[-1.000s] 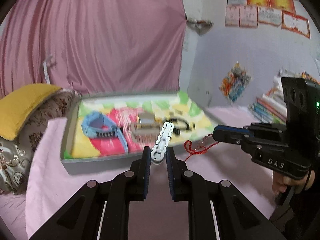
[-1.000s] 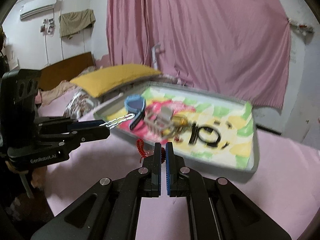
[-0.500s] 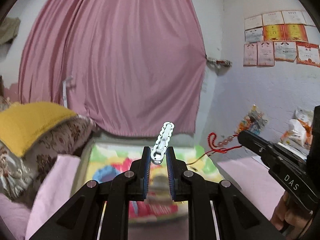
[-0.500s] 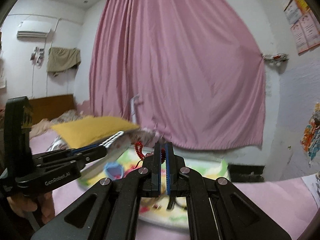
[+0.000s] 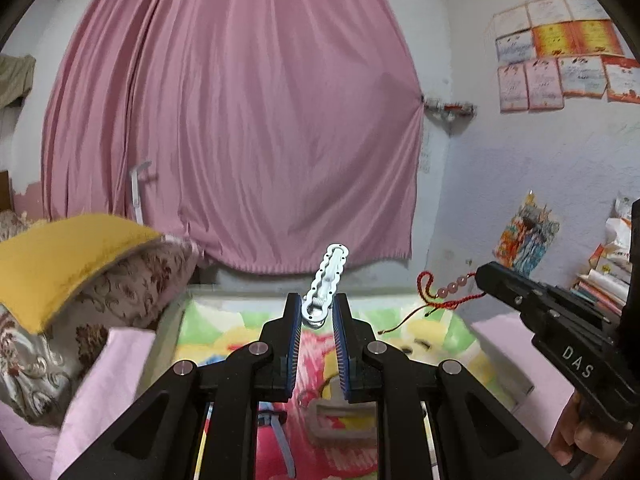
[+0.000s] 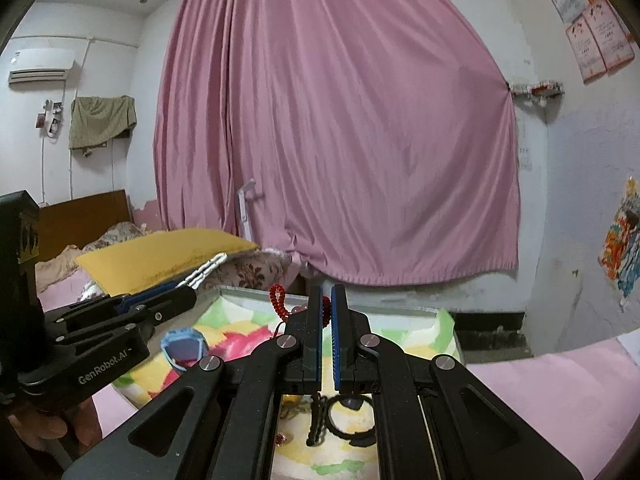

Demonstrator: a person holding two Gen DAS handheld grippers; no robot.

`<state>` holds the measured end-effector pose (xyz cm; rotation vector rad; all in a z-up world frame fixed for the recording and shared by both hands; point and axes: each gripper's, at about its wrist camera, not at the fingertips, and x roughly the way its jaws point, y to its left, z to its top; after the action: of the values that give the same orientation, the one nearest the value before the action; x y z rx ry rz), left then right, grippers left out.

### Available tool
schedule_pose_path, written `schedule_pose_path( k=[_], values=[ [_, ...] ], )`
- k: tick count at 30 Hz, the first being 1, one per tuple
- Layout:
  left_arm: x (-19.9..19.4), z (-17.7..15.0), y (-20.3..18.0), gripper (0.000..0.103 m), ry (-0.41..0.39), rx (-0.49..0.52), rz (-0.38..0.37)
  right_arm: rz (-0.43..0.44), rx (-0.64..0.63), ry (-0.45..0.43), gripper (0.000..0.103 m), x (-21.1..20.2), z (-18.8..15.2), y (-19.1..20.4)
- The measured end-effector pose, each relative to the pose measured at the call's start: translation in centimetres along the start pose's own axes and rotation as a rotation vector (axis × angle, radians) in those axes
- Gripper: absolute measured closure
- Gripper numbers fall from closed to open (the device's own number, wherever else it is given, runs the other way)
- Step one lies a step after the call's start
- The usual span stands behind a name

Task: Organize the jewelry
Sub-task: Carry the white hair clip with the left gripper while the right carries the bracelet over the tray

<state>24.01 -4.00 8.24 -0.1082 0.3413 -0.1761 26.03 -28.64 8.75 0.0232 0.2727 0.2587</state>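
A white hair clip (image 5: 329, 285) with wavy edges sticks up, tilted, high over the colourful tray (image 5: 448, 332). A red string bracelet (image 5: 440, 294) with pink beads dangles just beside it. In the tray lie a blue watch (image 6: 182, 349) and a black ring (image 6: 348, 420).

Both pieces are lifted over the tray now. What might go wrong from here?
The white hair clip is pinched only at its hinge end by the left gripper, so it may pivot or slip. The red bead bracelet dangles loose cord from the right gripper; it might snag the black bracelet below.
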Motion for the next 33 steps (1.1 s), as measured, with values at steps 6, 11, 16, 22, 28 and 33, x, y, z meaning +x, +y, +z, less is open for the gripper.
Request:
schedule_pose_path(
  k=[6, 11, 16, 22, 28, 33],
  values=[
    [1.2, -0.6, 0.7, 0.088, 0.080, -0.023, 0.004, 0.010, 0.016, 0.078, 0.099, 1.5, -0.8, -0.7],
    [2.0, -1.0, 1.1, 0.088, 0.137, -0.034, 0.010, 0.032, 0.034, 0.152, 0.099, 2.6, -1.6, -0.8],
    [2.8, -1.5, 1.3, 0.088, 0.187, -0.030, 0.015, 0.056, 0.065, 0.226, 0.099, 4.0, -2.9, -1.4],
    [3.5, -2.1, 1.5, 0.088, 0.240, -0.030, 0.013, 0.078, 0.082, 0.287, 0.099, 5.2, -4.0, -1.6],
    [3.8, -2.3, 1.9, 0.088, 0.268, -0.049, 0.012, 0.082, 0.084, 0.297, 0.099, 5.3, -4.2, -1.4],
    [4.1, -2.4, 2.0, 0.088, 0.284, -0.056, 0.013, 0.086, 0.083, 0.310, 0.099, 5.5, -4.2, -1.3]
  ],
)
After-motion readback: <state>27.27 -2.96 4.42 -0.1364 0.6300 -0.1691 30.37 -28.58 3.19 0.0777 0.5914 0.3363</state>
